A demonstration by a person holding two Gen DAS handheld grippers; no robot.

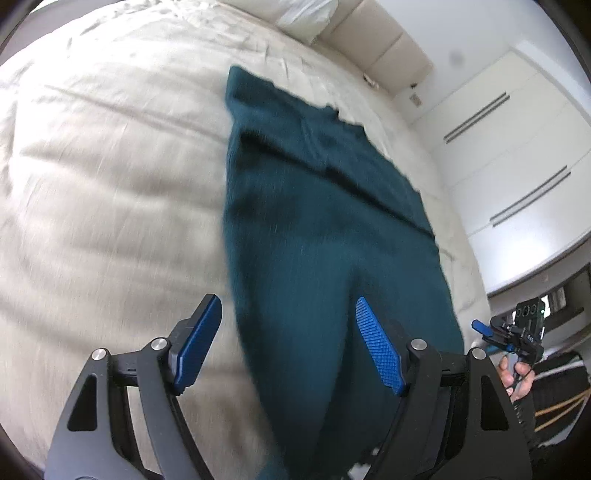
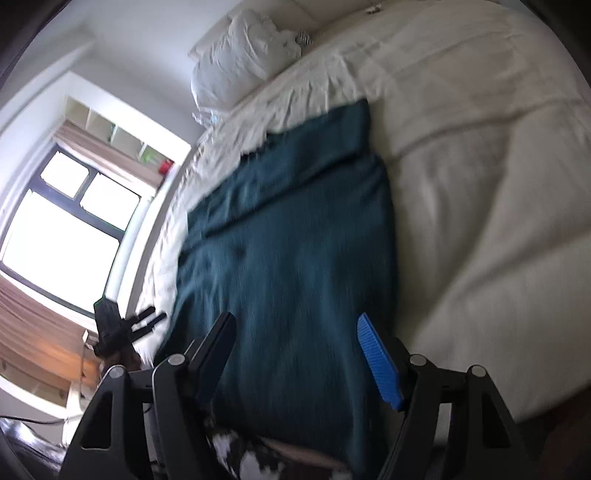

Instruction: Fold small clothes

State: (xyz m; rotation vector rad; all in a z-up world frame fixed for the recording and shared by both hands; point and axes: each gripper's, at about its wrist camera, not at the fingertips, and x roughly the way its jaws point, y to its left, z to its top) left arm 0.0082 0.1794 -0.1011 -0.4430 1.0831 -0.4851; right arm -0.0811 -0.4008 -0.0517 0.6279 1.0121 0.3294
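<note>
We saw teal garment (image 1: 314,206) spread flat on cream bed (image 1: 110,166), near bed's edge. Left tool (image 1: 288,339) spread wide, holding nothing. Right tool (image 2: 299,354) likewise spread, empty. We judged folding barely begun; folds all left.

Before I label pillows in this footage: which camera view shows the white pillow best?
The right wrist view: the white pillow appears almost whole at the head of the bed, beyond the teal garment. The left wrist view catches only a corner of it at the top edge.
</note>
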